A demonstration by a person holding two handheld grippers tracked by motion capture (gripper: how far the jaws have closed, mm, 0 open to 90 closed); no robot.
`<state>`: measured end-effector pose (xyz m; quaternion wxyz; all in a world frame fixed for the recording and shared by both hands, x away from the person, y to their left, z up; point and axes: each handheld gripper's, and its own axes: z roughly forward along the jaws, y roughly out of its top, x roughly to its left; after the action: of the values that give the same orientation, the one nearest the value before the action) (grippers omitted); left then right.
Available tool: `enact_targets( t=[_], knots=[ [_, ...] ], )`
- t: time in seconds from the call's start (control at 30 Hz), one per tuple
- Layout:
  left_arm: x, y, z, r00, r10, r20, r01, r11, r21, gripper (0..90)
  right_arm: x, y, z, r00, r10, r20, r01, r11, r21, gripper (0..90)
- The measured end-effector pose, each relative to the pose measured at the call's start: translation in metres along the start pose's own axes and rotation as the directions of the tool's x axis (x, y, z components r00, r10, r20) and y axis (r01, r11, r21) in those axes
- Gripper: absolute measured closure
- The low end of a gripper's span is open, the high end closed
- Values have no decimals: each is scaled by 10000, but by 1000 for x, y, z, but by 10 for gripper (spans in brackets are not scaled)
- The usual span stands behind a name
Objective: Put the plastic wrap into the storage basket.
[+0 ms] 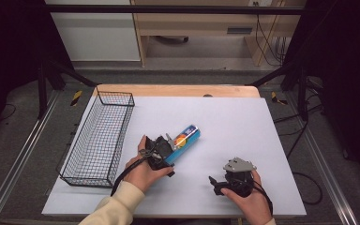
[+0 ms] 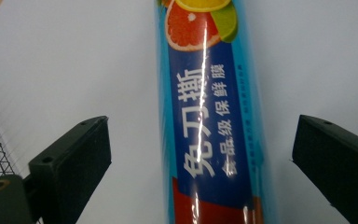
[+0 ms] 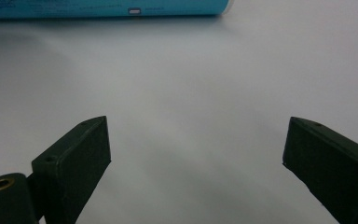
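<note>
Roll (image 1: 185, 140) lies mid-desk (image 1: 243, 122), long axis slanting from left gripper (image 2: 200, 154) toward far right corner. Blue label, citrus picture, reads 免刀撕 食品级保鲜膜. Left jaws gape either side, not touching. Right gripper (image 3: 196, 154) agape near front edge. Basket (image 1: 98, 140) along left edge.

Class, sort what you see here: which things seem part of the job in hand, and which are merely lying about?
Likely in the job:
- blue roll, between the open left gripper jaws
- wire basket

Lying about:
- right gripper, open over bare table
- floor cables
</note>
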<state>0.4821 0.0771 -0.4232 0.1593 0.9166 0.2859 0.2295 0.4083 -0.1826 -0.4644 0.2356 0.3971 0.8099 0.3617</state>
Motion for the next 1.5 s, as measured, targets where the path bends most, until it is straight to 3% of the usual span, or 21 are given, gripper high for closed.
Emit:
enact_targets(
  t=[0.23,0.67,0.87,0.97,1.23,1.5],
  knots=[
    [10,8,10,9993,-220,304,207,9989,418,70,1,1,0,9999,3,-104,-4,10000,-44,79],
    [13,11,26,9966,-316,763,250,9959,872,84,1,1,0,9999,15,-114,-15,10000,15,79],
    [11,15,30,9961,-97,872,4,9944,1060,126,1,0,0,9999,18,-132,-18,10000,34,79],
    [10,15,32,9944,-96,1054,-19,9941,1084,139,1,0,0,9999,23,-130,-22,10000,42,79],
    [9,17,31,9956,-107,933,17,9954,953,181,2,0,1,9999,-28,-146,28,10000,37,81],
    [11,15,34,9906,-458,1290,347,9956,873,247,1,0,0,9999,27,-145,-26,10000,52,80]
  ],
)
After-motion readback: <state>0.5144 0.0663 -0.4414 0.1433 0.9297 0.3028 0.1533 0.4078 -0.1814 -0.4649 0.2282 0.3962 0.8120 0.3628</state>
